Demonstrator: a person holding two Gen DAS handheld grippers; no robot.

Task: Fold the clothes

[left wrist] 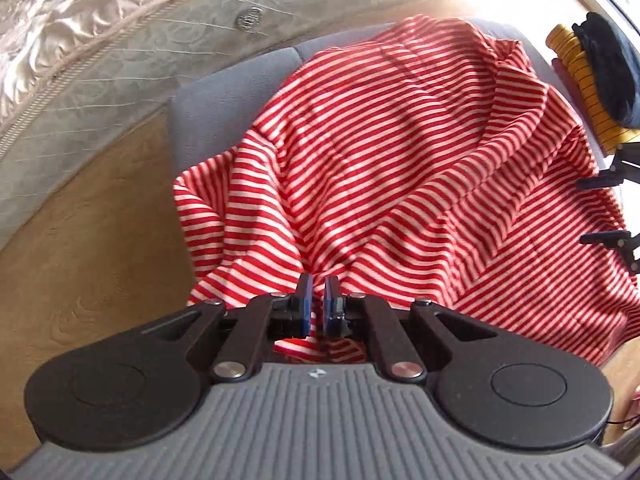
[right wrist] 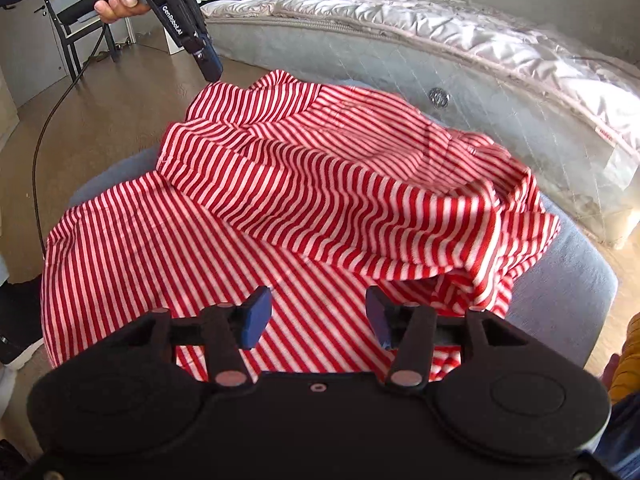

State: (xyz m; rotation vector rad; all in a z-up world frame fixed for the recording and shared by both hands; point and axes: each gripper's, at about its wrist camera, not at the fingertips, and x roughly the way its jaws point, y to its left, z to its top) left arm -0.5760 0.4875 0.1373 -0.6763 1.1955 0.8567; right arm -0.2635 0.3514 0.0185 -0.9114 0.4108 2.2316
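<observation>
Red-and-white striped garment (right wrist: pixel 320 184), soft and limp, pinched at its edge by left gripper (left wrist: pixel 319 294); right gripper (right wrist: pixel 318 320) spread just above the flat cloth.

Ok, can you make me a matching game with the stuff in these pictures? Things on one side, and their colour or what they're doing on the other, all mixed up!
Things:
1. left gripper
2. right gripper
3. striped shirt
4. folded yellow garment

Colour or state:
A. red and white, spread rumpled over a grey cushion
B. open, with nothing between its fingers
C. lying under a dark piece of clothing
D. pinching a bit of striped fabric

Pairs: 1-D, 2-B, 3-A, 4-C
</observation>
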